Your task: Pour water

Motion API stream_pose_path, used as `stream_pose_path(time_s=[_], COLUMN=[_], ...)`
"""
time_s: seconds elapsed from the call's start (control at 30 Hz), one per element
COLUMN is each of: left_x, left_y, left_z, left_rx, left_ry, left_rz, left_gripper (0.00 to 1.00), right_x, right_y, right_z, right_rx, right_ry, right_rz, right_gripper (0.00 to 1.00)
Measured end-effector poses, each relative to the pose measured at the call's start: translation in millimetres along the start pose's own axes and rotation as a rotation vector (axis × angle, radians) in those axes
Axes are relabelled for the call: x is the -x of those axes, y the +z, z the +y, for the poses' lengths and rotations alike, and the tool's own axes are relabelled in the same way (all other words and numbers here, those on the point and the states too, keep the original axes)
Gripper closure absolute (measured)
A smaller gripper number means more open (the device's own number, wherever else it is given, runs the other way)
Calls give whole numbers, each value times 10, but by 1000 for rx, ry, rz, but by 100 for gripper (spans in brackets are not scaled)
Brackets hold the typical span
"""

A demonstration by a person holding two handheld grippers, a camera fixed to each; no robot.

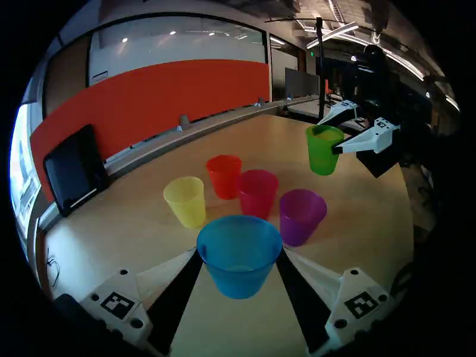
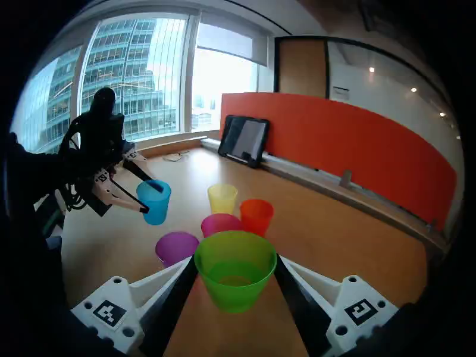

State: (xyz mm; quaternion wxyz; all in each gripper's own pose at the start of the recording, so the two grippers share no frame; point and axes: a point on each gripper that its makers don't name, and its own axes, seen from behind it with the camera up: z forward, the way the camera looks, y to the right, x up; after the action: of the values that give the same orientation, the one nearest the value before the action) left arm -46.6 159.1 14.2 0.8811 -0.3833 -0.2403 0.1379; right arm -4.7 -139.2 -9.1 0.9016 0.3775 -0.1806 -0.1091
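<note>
My left gripper (image 1: 239,265) is shut on a blue cup (image 1: 239,254), held upright above the wooden table (image 1: 119,238); a little liquid shows at its bottom. Across the table my right gripper (image 1: 340,132) holds a green cup (image 1: 323,149) upright. In the right gripper view the green cup (image 2: 235,269) sits between the fingers of my right gripper (image 2: 235,279), with some water in it. Farther off to the left, the left gripper (image 2: 143,193) carries the blue cup (image 2: 154,202). Between them stand yellow (image 1: 186,201), orange (image 1: 224,175), pink (image 1: 257,192) and purple (image 1: 301,215) cups.
A dark tablet (image 1: 76,168) leans against the orange partition wall (image 1: 149,101) at the table's far edge. Large windows (image 2: 137,83) lie behind the left gripper. A cable (image 2: 174,157) lies near the window-side end of the table.
</note>
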Motion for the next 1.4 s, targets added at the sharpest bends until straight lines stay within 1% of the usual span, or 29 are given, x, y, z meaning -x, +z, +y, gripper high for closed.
stream_pose_path(time_s=[0.33, 0.63, 0.8, 1.0, 1.2, 1.4], left_x=[152, 243, 286, 311, 341, 420], left_y=[149, 229, 252, 264, 248, 246], left_z=[45, 46, 56, 93, 84, 61], left_rx=[22, 34, 40, 50, 49, 43], left_ry=[-9, -10, -9, -10, -13, -11], left_rz=[-26, -41, -50, -42, -45, -58], left_gripper=[14, 14, 14, 14, 14, 14], right_x=[271, 445, 505, 591, 647, 701], right_y=[113, 177, 207, 219, 207, 212], right_z=[-52, -81, -94, -98, -110, -109], right_rx=[-26, -36, -40, -39, -38, -31], right_ry=[12, 26, 30, 31, 36, 41], right_rz=[-74, -116, -128, -146, -155, -159], right_gripper=[8, 8, 8, 8, 8, 8])
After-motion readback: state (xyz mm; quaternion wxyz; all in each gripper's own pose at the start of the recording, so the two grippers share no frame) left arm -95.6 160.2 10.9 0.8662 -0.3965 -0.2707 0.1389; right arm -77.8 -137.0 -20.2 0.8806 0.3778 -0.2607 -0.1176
